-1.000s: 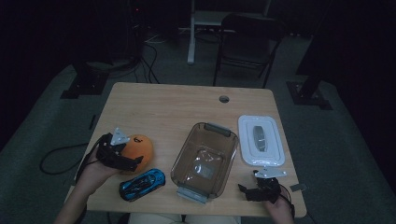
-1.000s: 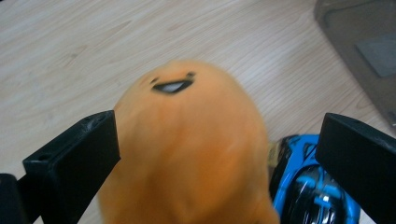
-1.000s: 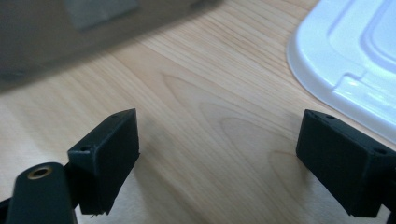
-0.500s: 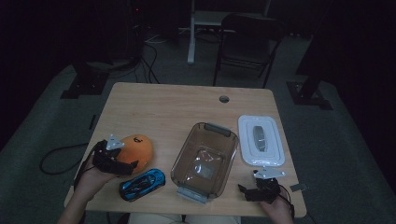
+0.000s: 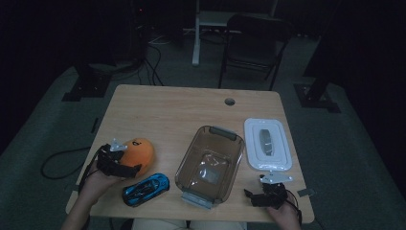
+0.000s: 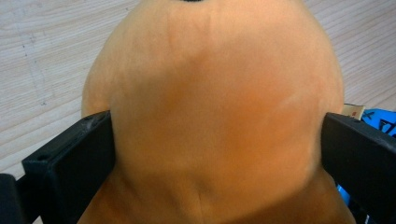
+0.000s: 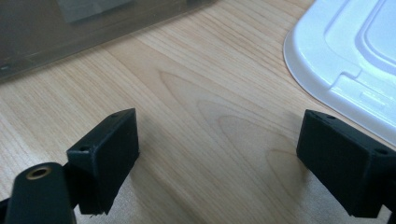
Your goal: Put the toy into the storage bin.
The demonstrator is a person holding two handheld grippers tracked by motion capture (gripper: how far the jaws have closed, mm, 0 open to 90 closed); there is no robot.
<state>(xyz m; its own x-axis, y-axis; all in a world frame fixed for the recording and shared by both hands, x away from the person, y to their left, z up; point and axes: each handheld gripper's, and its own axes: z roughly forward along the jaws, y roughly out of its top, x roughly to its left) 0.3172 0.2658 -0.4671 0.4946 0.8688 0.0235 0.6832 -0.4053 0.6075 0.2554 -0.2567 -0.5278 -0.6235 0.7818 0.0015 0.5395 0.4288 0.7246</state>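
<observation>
At the near edge of the tabletop, the right gripper is held low over bare wood, its fingers spread wide and empty. A blue toy car lies near the front edge. Just behind it, the orange plush toy is clasped on both sides by the left gripper. A clear container and white lid are seen farther back.

My left tool has both jaws pressed against the orange plush. My right tool sits well apart from it, jaws spread wide.
</observation>
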